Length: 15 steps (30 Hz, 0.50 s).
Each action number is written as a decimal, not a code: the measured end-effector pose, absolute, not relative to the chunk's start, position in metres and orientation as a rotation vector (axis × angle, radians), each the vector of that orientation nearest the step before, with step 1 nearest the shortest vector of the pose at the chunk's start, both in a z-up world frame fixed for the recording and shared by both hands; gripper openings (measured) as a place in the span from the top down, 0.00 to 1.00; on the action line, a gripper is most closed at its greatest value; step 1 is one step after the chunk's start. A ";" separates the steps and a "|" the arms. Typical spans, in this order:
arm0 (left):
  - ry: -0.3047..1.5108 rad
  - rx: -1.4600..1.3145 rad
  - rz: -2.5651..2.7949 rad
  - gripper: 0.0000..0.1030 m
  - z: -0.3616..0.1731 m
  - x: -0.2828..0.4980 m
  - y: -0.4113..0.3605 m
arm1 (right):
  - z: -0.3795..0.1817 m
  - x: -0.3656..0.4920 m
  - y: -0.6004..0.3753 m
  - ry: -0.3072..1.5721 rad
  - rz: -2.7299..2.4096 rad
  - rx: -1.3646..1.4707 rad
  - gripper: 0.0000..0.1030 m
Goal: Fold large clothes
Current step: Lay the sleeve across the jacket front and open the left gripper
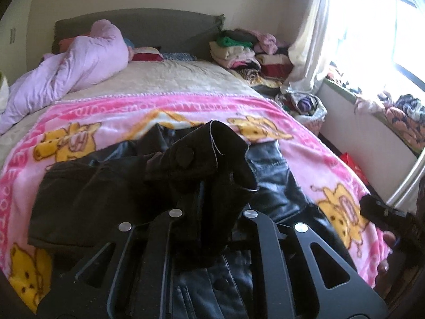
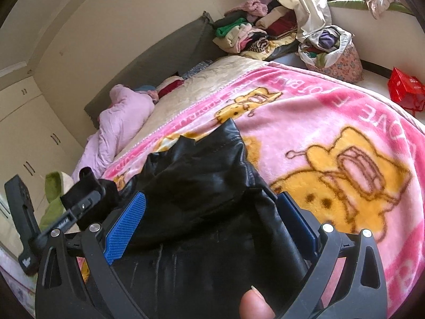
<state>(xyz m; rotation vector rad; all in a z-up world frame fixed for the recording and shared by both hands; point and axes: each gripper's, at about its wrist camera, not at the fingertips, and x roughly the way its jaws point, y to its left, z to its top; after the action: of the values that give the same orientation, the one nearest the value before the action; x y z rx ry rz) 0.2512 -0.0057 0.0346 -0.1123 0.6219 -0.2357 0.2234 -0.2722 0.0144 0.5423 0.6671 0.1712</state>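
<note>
Left gripper (image 1: 212, 186) tips downward over the bed, jaws pinched almost together on a bunched black cuff (image 1: 212, 148) of the jacket (image 1: 87, 196), and the fold stands up between the fingers with a round button facing the camera. The jacket, black and leathery, lies spread across the pink blanket (image 1: 79, 114) at the near end of the bed, one sleeve stretched away to the left, the body running under the gripper toward the camera. Over on the right, the right gripper (image 2: 209, 223) also angles down at the bed, its jaws standing wide, blue pads (image 2: 124, 223) well apart on either side of a heap of jacket material; the pads do not look to be pressing on it, so it is open around the cloth, not clamped. A fingertip (image 2: 255, 305) of the person shows at the bottom edge of the right wrist view, under the gripper frame. From that same view the left gripper shows at the far left, raised above the blanket with black fabric in it. Farther up the bed sits a rumpled lilac duvet (image 1: 79, 63), and stacked clothes (image 1: 239, 50) fill the corner by the curtain (image 1: 310, 40).
</note>
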 end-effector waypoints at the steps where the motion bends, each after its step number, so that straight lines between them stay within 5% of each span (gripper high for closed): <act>1: 0.626 -0.108 -0.245 0.92 0.032 0.252 -0.008 | 0.013 0.226 -0.273 0.672 0.166 0.540 0.04; 7: 0.662 -0.082 -0.305 0.81 0.011 0.258 -0.019 | 0.009 0.242 -0.274 0.696 0.171 0.521 0.04; 15: 0.704 -0.058 -0.376 0.29 0.000 0.255 -0.031 | 0.005 0.268 -0.265 0.761 0.242 0.545 0.04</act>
<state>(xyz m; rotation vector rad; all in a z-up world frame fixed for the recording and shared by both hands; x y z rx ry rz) 0.2547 -0.0311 -0.0005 -0.0584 0.7043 -0.3764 0.2680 -0.2653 0.0048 0.5448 0.7606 0.2417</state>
